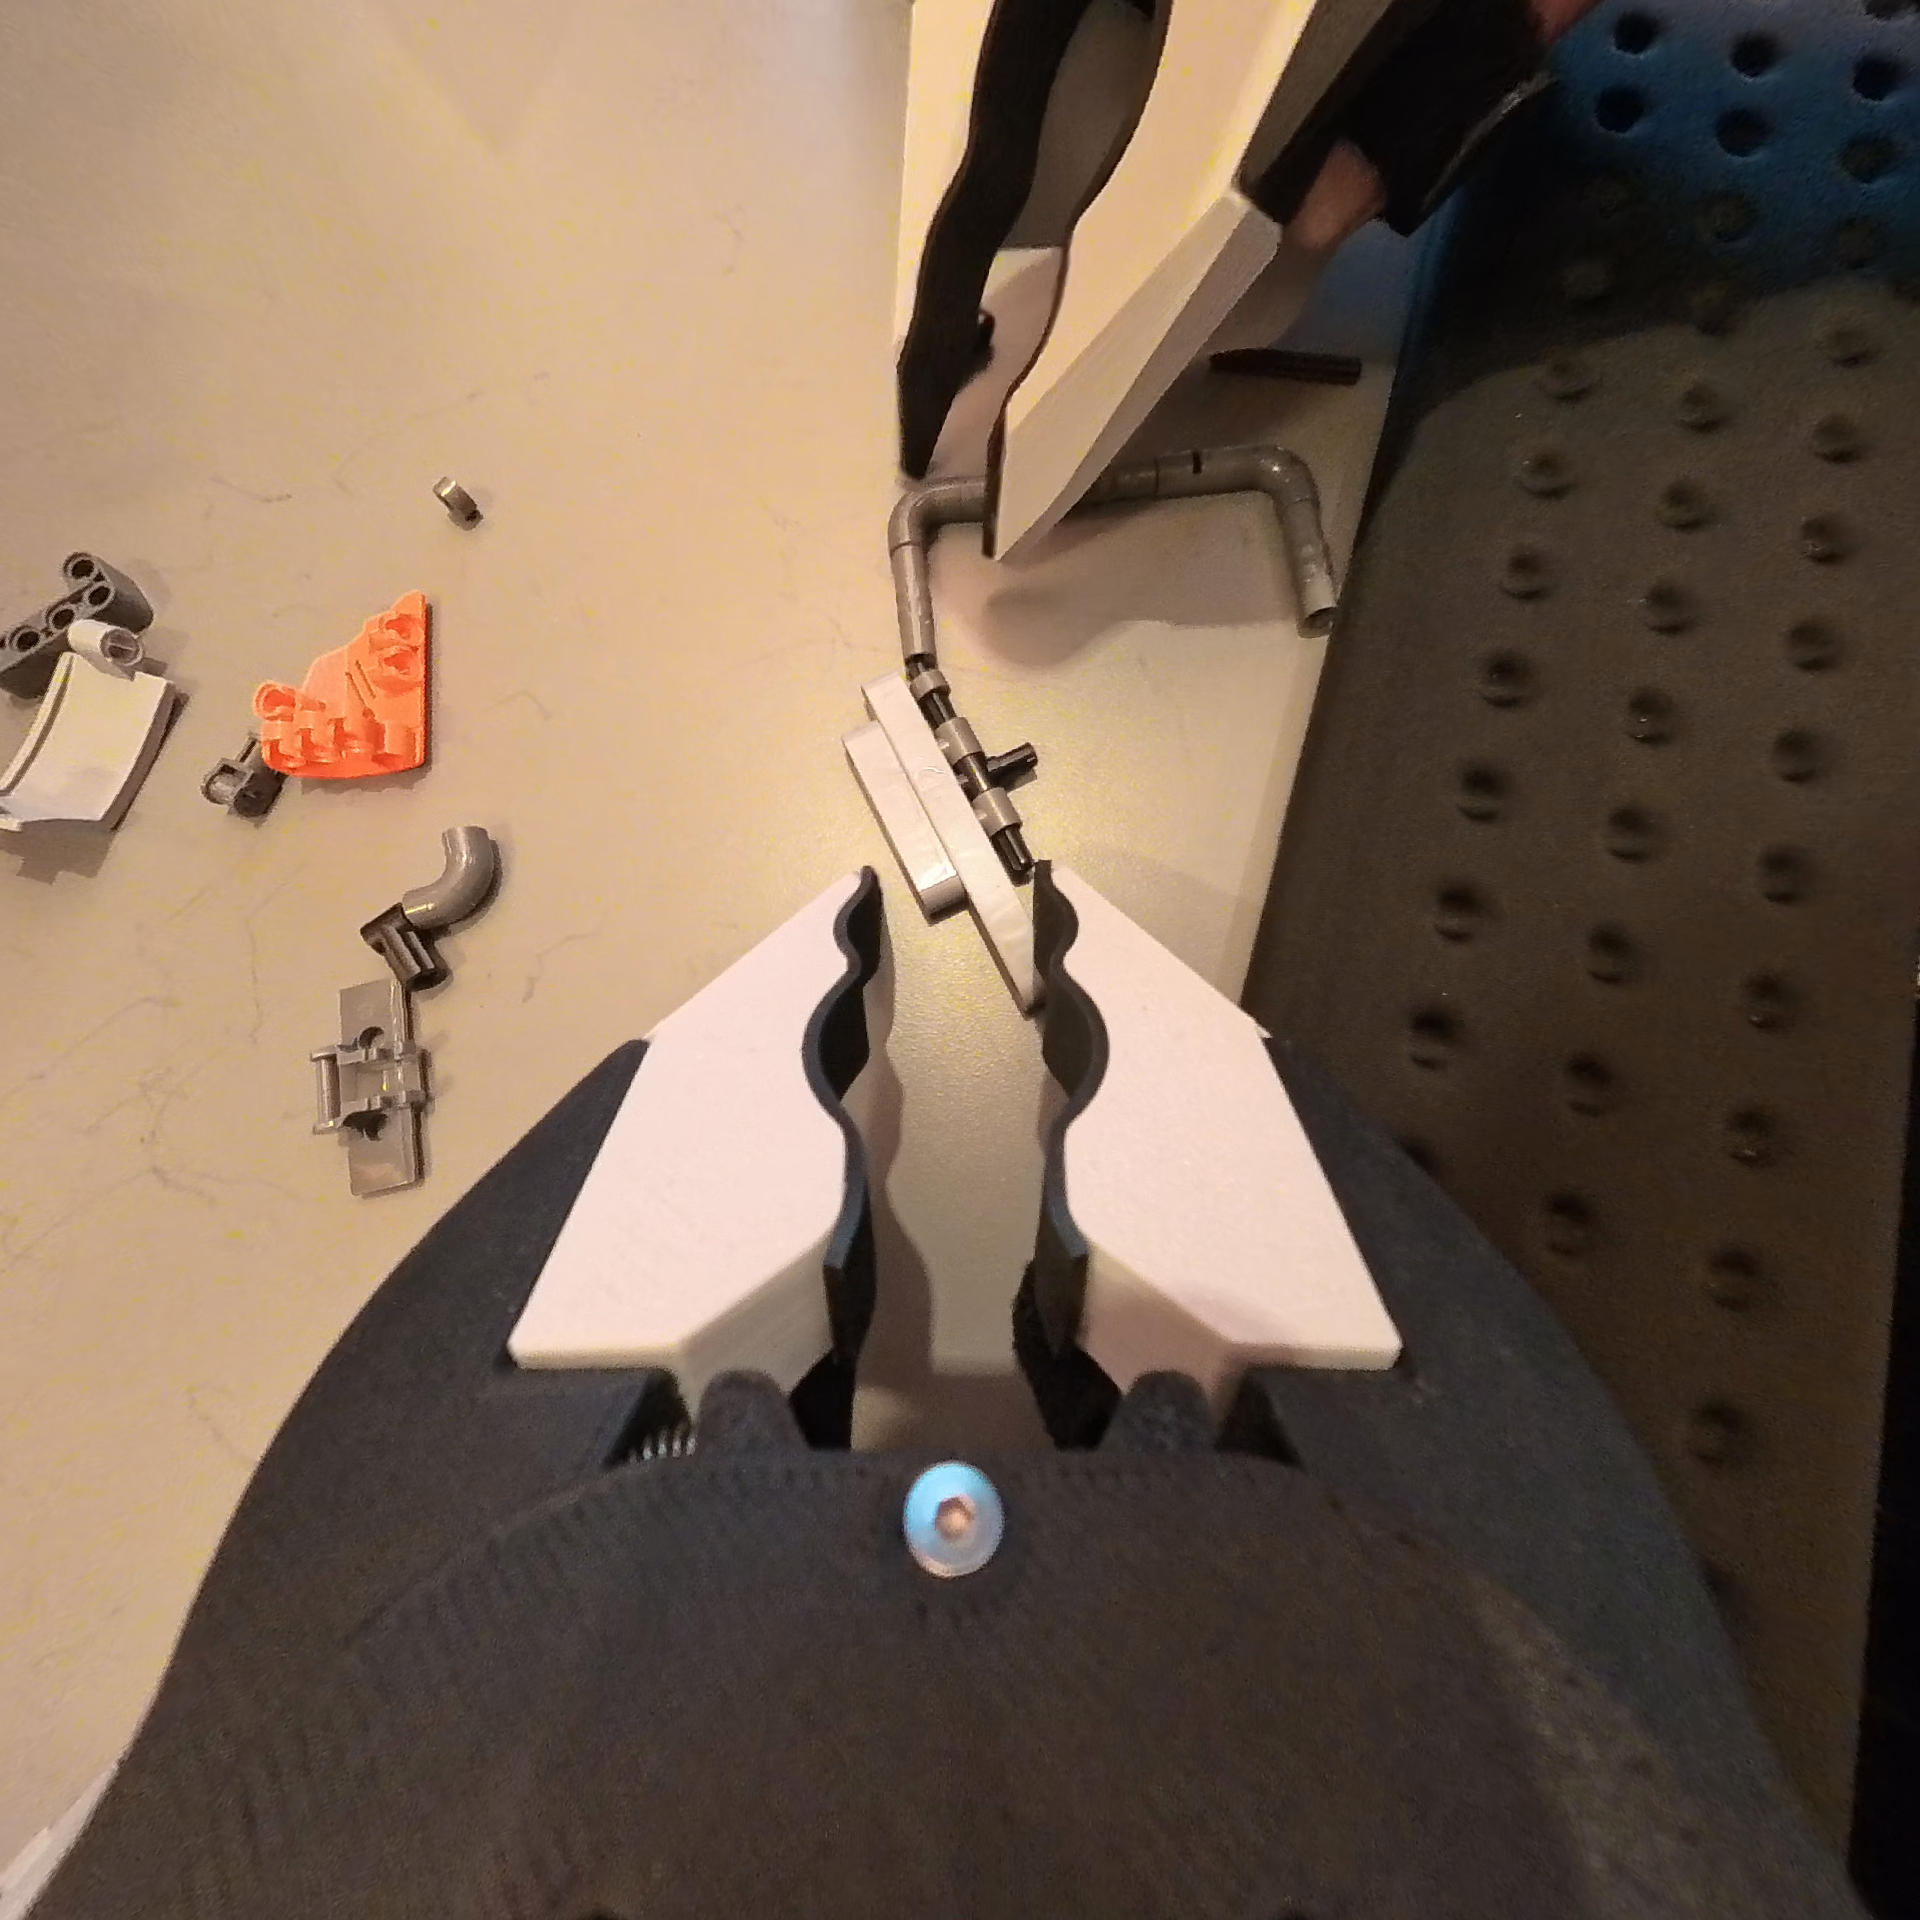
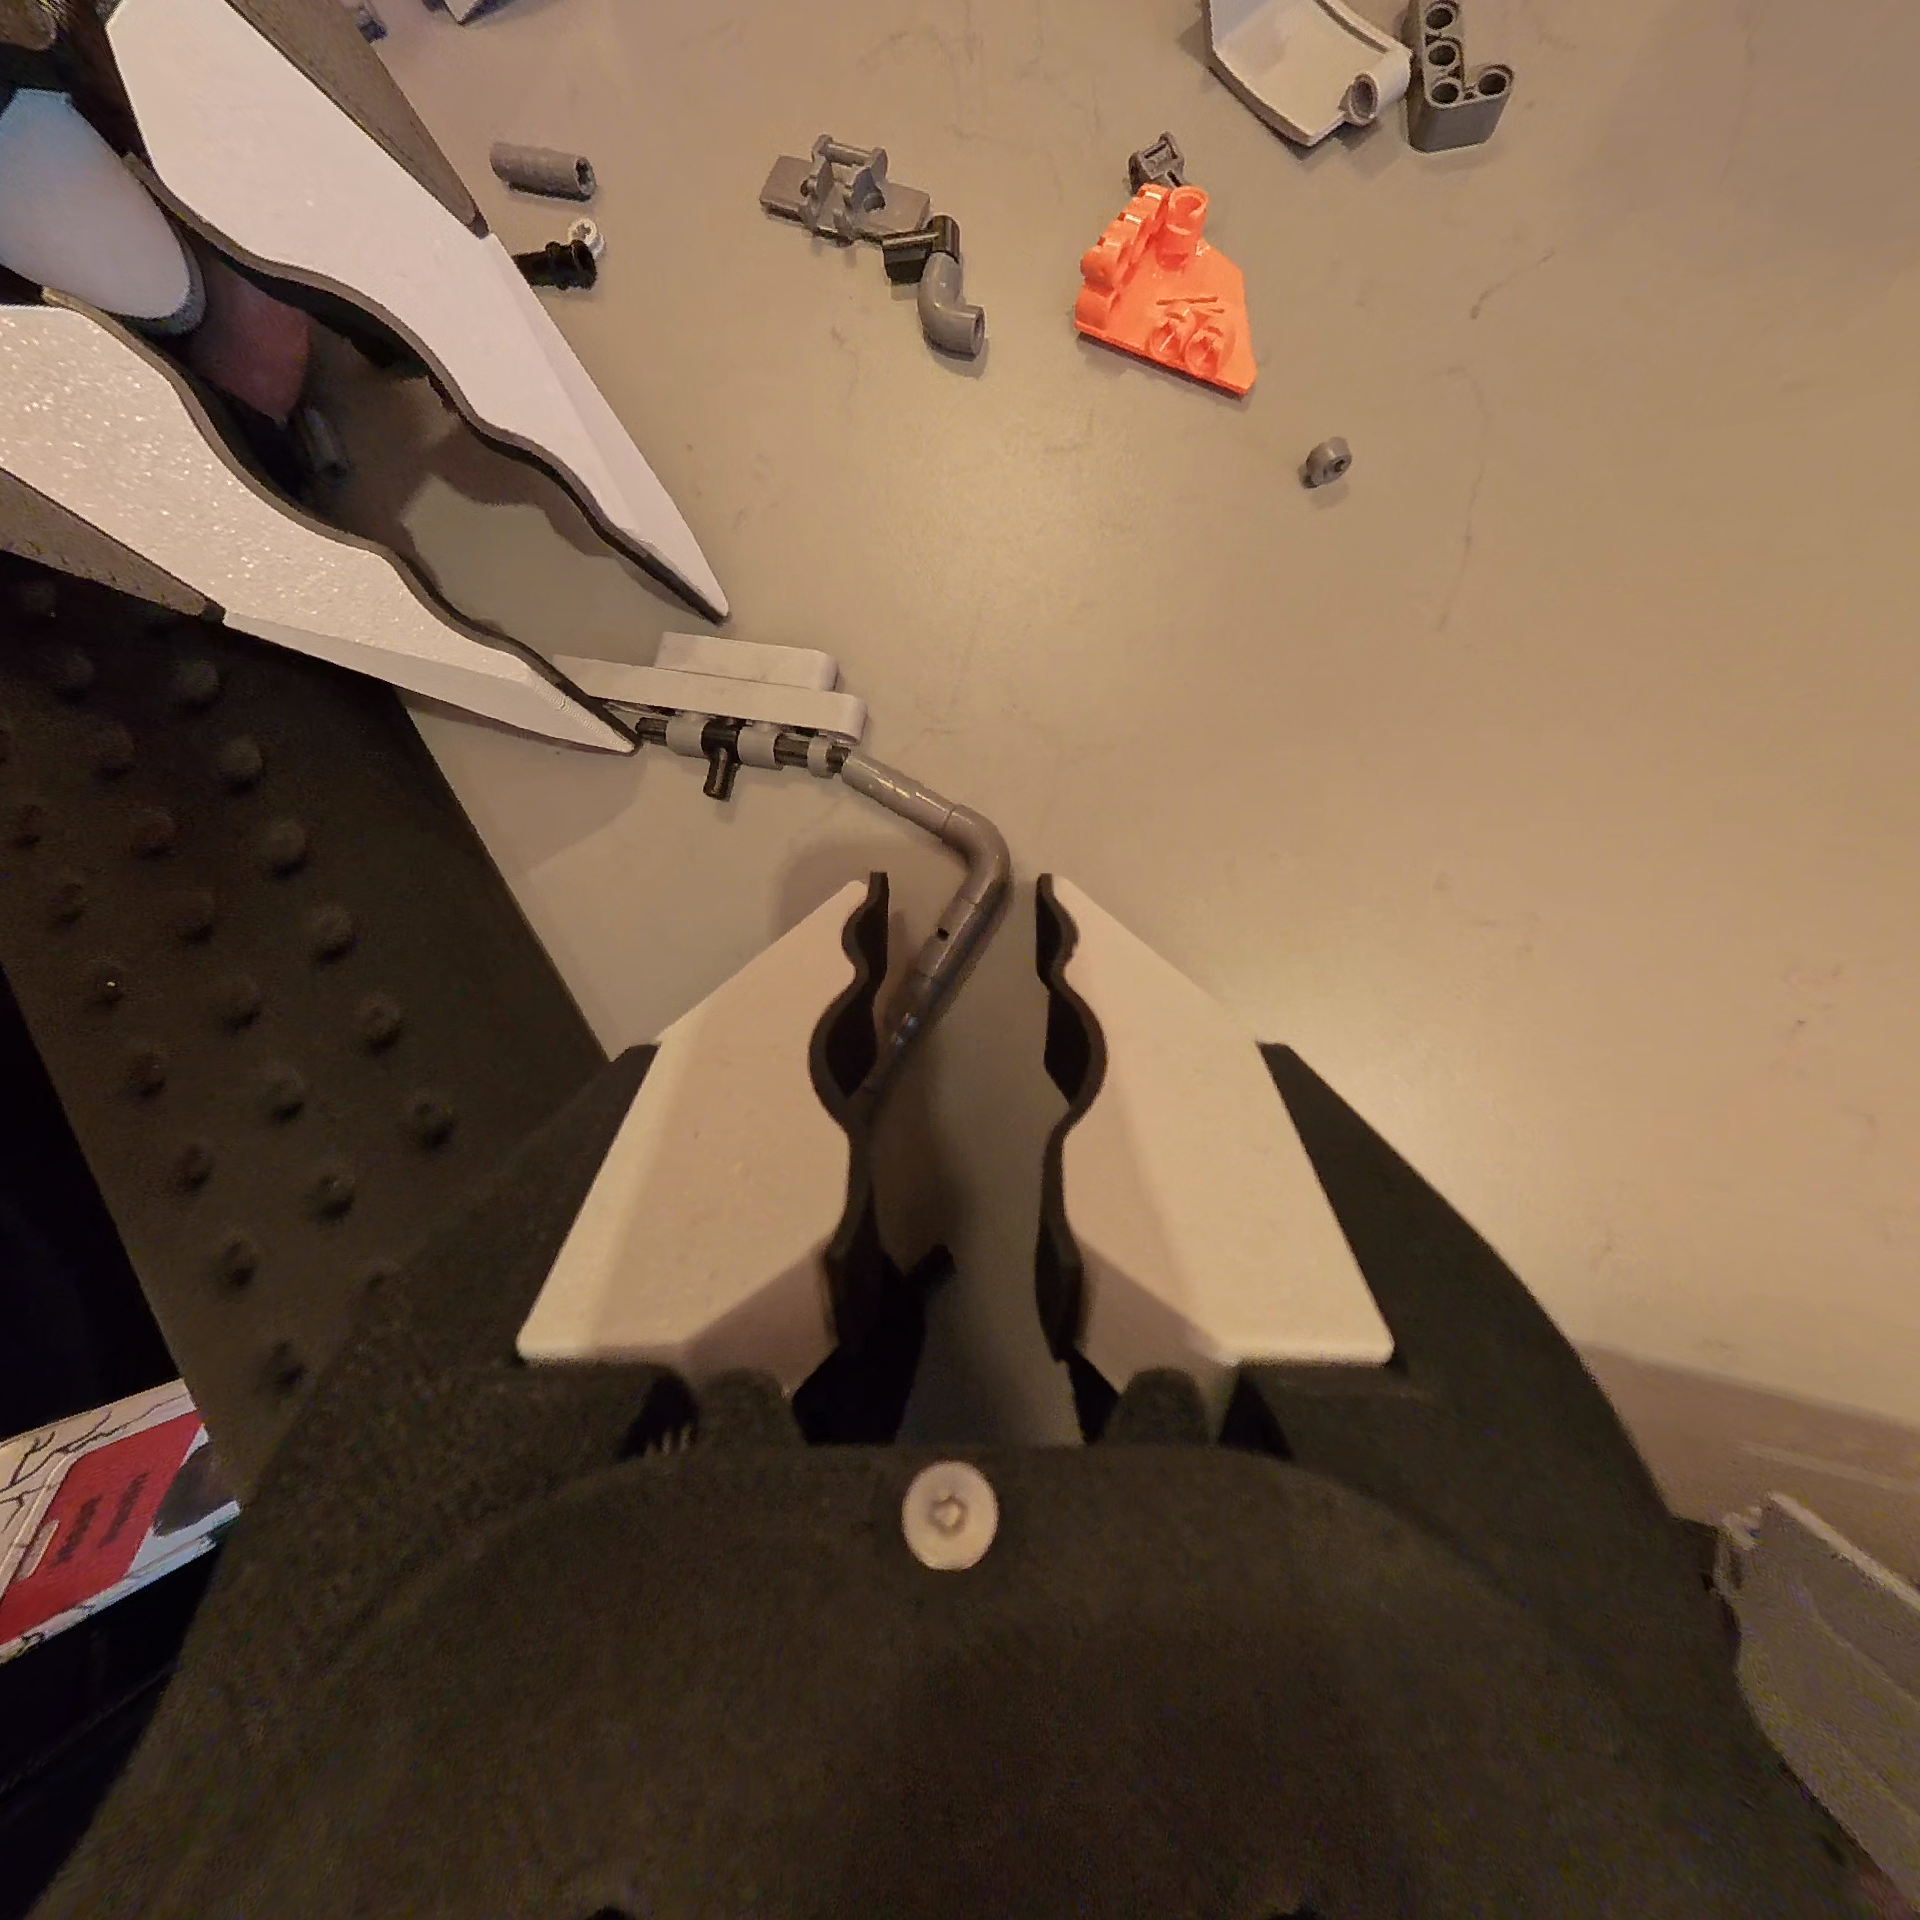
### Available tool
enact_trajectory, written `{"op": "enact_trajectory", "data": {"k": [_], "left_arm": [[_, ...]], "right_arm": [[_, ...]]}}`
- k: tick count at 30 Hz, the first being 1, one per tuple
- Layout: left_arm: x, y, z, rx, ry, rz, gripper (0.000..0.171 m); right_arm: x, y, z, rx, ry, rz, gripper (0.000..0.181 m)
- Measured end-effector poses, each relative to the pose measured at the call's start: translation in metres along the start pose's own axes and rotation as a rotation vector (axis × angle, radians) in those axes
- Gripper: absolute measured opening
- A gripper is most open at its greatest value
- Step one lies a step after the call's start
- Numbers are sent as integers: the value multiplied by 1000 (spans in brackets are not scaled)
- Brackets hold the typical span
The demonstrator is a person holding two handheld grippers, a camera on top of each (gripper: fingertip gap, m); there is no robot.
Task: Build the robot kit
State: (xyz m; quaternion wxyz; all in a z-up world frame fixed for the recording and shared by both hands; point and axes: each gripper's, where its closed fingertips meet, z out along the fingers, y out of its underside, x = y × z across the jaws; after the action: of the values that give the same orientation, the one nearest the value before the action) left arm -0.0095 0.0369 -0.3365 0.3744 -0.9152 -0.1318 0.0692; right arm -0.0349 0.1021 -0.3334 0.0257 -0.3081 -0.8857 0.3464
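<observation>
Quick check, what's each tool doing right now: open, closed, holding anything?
Left tool: open, gripping nothing; its right finger touches the light grey plates of the grey assembly.
Right tool: open; the assembly's bent grey tube lies between its fingers, ungripped.

The left gripper [image 1: 956,925] is held low over the desk [image 1: 623,312], its jaws parted with a clear gap between the white fingers [image 1: 727,1143]. The right gripper [image 2: 961,914] is also low, jaws likewise apart. In the left wrist view the right gripper [image 1: 951,499] angles steeply down, tips near the desk. In the right wrist view the left gripper [image 2: 675,675] reaches in from the left.
</observation>
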Motion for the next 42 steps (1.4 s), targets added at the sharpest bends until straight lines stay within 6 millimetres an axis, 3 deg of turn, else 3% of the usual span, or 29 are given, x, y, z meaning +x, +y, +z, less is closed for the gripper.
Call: {"op": "enact_trajectory", "data": {"k": [7, 14, 23, 42], "left_arm": [[0, 0, 0, -1, -4, 5, 28], [1, -1, 1, -5, -5, 16, 25], [3, -4, 4, -4, 8, 16, 23], [-12, 1, -1, 21, -31, 3, 23]], "right_arm": [[0, -2, -8, 27, 7, 7, 26], [0, -5, 0, 7, -5, -51, 27], [2, -8, 8, -32, -18, -91, 14], [1, -17, 16, -12, -52, -66, 9]]}}
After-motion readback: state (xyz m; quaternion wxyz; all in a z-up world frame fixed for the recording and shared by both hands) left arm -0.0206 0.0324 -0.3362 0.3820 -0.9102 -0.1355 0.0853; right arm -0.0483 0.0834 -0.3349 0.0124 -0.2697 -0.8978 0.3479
